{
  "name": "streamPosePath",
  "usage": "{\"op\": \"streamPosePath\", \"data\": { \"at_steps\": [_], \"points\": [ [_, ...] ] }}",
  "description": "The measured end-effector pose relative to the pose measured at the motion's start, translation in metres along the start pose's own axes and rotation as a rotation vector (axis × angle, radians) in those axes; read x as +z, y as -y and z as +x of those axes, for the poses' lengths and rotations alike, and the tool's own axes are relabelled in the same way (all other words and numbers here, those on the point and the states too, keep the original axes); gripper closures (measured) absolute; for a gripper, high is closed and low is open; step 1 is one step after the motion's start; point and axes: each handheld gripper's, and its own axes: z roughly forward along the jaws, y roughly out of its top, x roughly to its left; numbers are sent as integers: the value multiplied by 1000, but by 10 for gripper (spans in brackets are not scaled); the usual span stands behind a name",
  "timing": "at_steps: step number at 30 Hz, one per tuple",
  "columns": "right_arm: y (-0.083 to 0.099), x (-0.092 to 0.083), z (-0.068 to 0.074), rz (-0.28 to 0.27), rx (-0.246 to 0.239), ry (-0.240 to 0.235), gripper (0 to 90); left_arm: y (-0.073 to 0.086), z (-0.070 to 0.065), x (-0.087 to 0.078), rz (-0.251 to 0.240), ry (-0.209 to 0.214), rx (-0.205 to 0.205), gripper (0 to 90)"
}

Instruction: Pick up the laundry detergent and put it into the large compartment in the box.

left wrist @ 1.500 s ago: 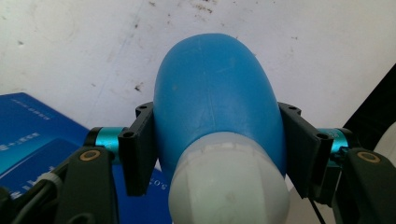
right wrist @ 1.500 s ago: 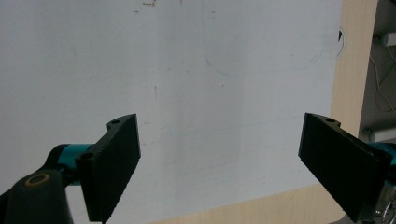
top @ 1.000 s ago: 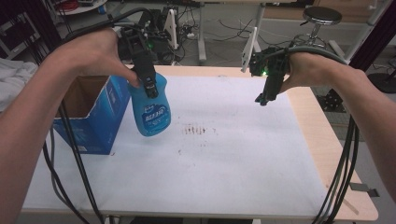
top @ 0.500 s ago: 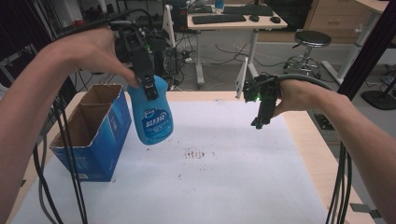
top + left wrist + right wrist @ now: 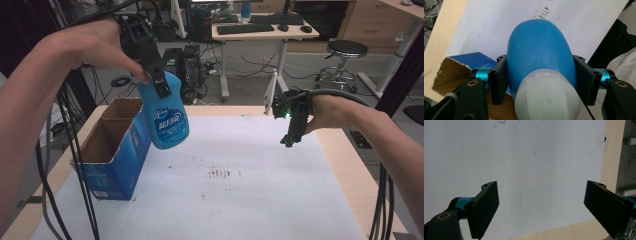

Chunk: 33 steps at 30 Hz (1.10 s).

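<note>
- In the left gripper view, the blue bottle [image 5: 537,50] is seen from its pale cap end, and it is clamped at the neck between the two black jaws of the left gripper [image 5: 537,80]; its label is hidden here and the cap is cut off by the lower edge.
- In the high view, the label of the bottle [image 5: 167,117] can be seen, but the print is too small to be read.
- The bottle is held in the air, tilted, above the table and just beside the open top of the blue cardboard box [image 5: 112,150], which stands at the left part of the white sheet [image 5: 250,200].
- The inside of the box is seen as brown walls with a divider; what lies at its bottom cannot be made out.
- In the right gripper view, the jaws of the right gripper [image 5: 541,210] are spread wide, with nothing between them, over the white sheet.
- In the high view, this gripper [image 5: 291,137] is held above the right part of the table, well apart from the bottle.
- Small dark stains [image 5: 219,173] are seen on the sheet.
</note>
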Motion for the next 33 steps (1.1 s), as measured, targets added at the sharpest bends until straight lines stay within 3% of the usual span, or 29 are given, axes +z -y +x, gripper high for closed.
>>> {"op": "streamPosePath", "data": {
  "at_steps": [13, 26, 33],
  "points": [
    [3, -1, 0, 1, 5, -1, 120, 50, 26, -29, -43, -49, -123, 363],
    [0, 4, -3, 6, -6, -6, 120, 89, 48, -34, 33, -110, -197, 364],
    [-2, 6, -3, 9, -9, -9, 120, 102, 52, -32, 54, -122, -207, 364]
  ]
}}
